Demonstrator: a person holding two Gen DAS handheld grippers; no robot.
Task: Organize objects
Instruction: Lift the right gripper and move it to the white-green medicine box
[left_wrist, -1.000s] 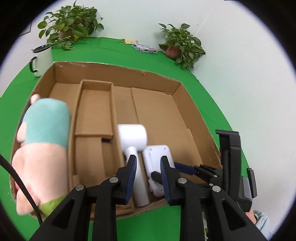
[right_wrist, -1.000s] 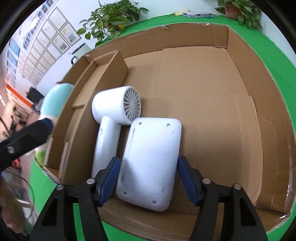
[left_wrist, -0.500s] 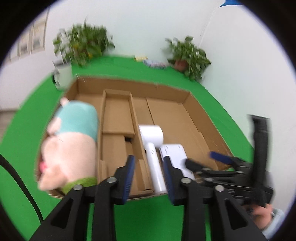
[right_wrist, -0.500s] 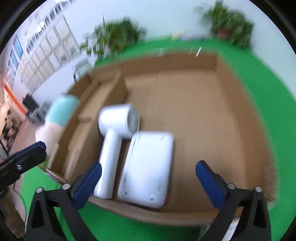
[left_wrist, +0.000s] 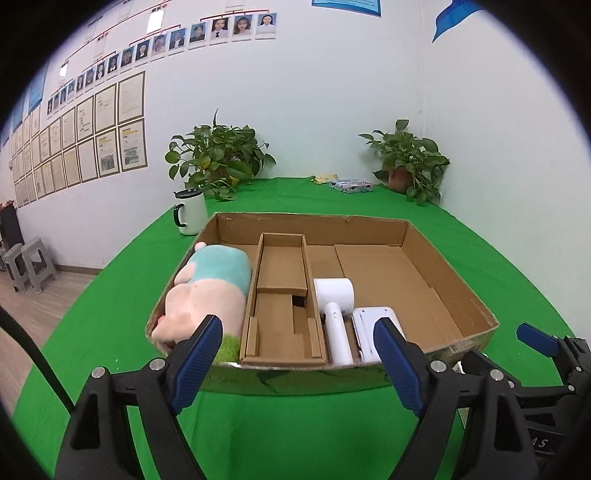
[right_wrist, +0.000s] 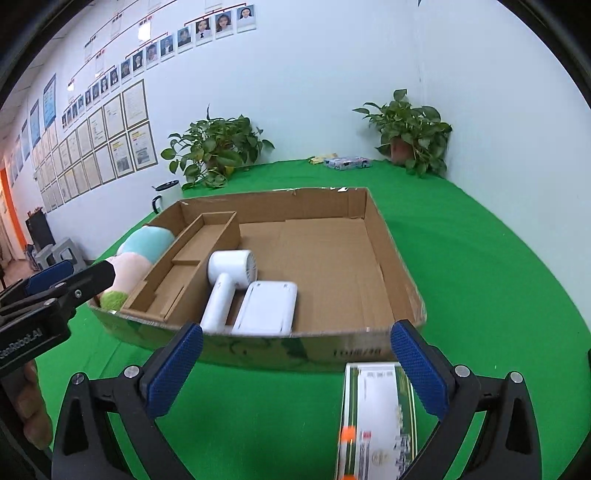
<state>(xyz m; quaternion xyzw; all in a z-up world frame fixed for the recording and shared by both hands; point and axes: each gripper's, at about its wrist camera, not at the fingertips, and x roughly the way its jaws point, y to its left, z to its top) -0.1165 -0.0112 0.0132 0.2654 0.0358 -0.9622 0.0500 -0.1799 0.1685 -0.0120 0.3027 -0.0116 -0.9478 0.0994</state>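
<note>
A shallow cardboard tray (left_wrist: 448, 269) (right_wrist: 400, 280) sits on the green table. In it lie a pink and teal plush toy (left_wrist: 207, 291) (right_wrist: 142, 247) at the left, a white hair dryer (left_wrist: 334, 306) (right_wrist: 229, 280) and a flat white device (left_wrist: 371, 332) (right_wrist: 267, 306) next to it. My left gripper (left_wrist: 295, 365) is open and empty, in front of the tray's near wall. My right gripper (right_wrist: 293, 373) is open and empty, also in front of the tray. A green and white box (right_wrist: 376, 417) lies on the table under its right finger.
Cardboard dividers (left_wrist: 282, 291) split the tray's left part. A white mug (left_wrist: 190, 212) stands behind the tray at the left. Two potted plants (left_wrist: 218, 155) (left_wrist: 410, 162) and a small packet (left_wrist: 351, 184) are at the table's far edge. The other gripper (left_wrist: 546, 373) shows at the right.
Both grippers have pulled back out of the tray and opened wide. The right one let go of the flat white device, which stays beside the hair dryer.
</note>
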